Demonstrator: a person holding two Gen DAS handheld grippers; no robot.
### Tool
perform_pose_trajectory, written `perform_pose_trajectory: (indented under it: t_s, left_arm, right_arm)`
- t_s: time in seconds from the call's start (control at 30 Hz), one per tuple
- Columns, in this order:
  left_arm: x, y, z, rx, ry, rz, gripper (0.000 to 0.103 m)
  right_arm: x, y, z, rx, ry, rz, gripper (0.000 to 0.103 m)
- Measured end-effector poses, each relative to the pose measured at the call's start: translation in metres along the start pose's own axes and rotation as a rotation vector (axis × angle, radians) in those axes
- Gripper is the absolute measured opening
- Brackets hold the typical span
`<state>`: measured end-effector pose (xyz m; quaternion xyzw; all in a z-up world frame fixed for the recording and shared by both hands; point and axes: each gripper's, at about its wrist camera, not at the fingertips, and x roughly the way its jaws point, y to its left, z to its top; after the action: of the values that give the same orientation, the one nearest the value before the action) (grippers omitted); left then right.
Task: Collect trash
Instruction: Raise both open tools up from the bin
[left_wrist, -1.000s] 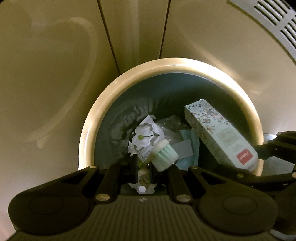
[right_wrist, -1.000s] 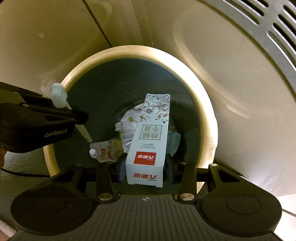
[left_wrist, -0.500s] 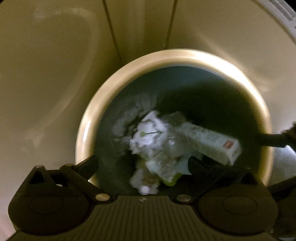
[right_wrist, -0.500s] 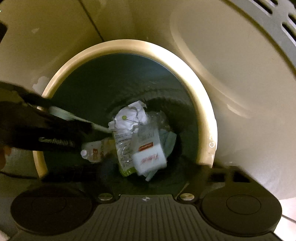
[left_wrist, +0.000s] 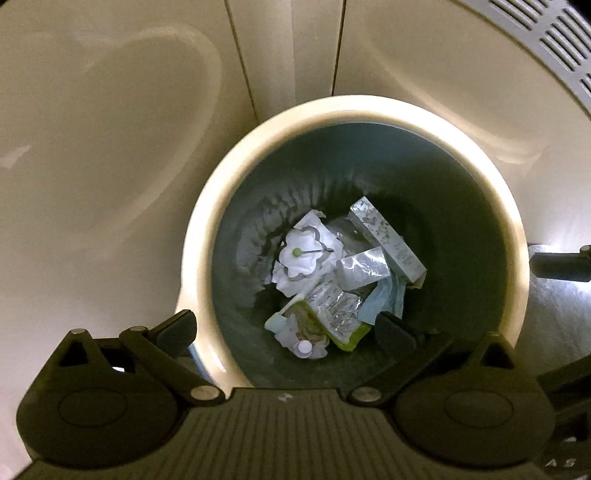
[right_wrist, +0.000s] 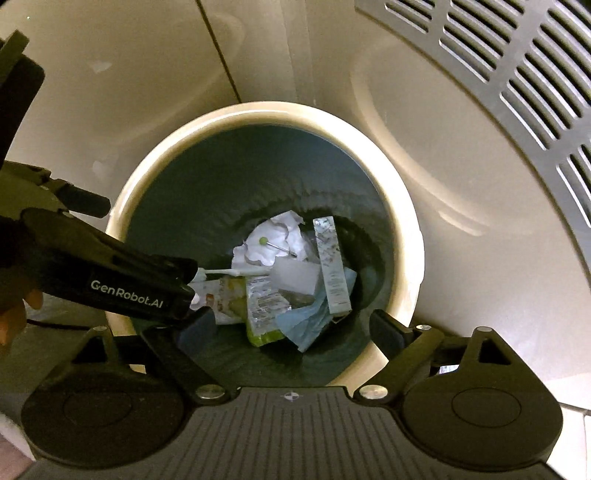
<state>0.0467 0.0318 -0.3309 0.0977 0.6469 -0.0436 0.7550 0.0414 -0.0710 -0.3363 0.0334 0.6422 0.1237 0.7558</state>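
A cream-rimmed bin (left_wrist: 207, 236) (right_wrist: 406, 229) with a dark liner sits directly below both grippers. At its bottom lie a long patterned box (left_wrist: 388, 240) (right_wrist: 330, 266), a white toothbrush (left_wrist: 295, 301) (right_wrist: 236, 272), crumpled white paper (left_wrist: 303, 254), a silver wrapper (left_wrist: 364, 267), a green packet (left_wrist: 332, 314), blue tissue (left_wrist: 384, 299) and a capped pouch (left_wrist: 304, 345). My left gripper (left_wrist: 286, 328) (right_wrist: 146, 254) hangs open and empty over the bin's near-left rim. My right gripper (right_wrist: 290, 328) is above the opening, its jaws opening with nothing between them. One of the right gripper's fingers (left_wrist: 557, 264) shows at the right edge.
The bin stands on glossy cream floor tiles with dark seams (left_wrist: 240, 55). A perforated metal grille (right_wrist: 517, 92) curves along the upper right. A person's hand (right_wrist: 14, 314) holds the left gripper, and a dark cable (right_wrist: 55, 325) lies below it.
The left gripper opened and the toothbrush dropped into the bin. The right gripper opened and the box fell to the bottom. Both grippers drew back slightly from the bin.
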Motion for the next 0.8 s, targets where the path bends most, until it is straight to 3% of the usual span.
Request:
perform_pose_trajectory:
  t_s: [0.13,0.37,0.8]
  left_arm:
    - [-0.015,-0.004,-0.006,0.003,-0.019,0.017,0.103]
    - [-0.031,0.002,-0.014,-0.049,-0.012,-0.015,0.103]
    - [-0.082,0.004,-0.041,-0.069,-0.113,0.022,0.103]
  right_arm:
    - [-0.013,-0.002,-0.004,-0.001,-0.022,-0.002,0.092]
    - [-0.025,0.006,-0.012,0.000,-0.063,-0.014,0.092]
    - [-0.078,0.019,-0.036,0.009,-0.177,-0.039,0.098]
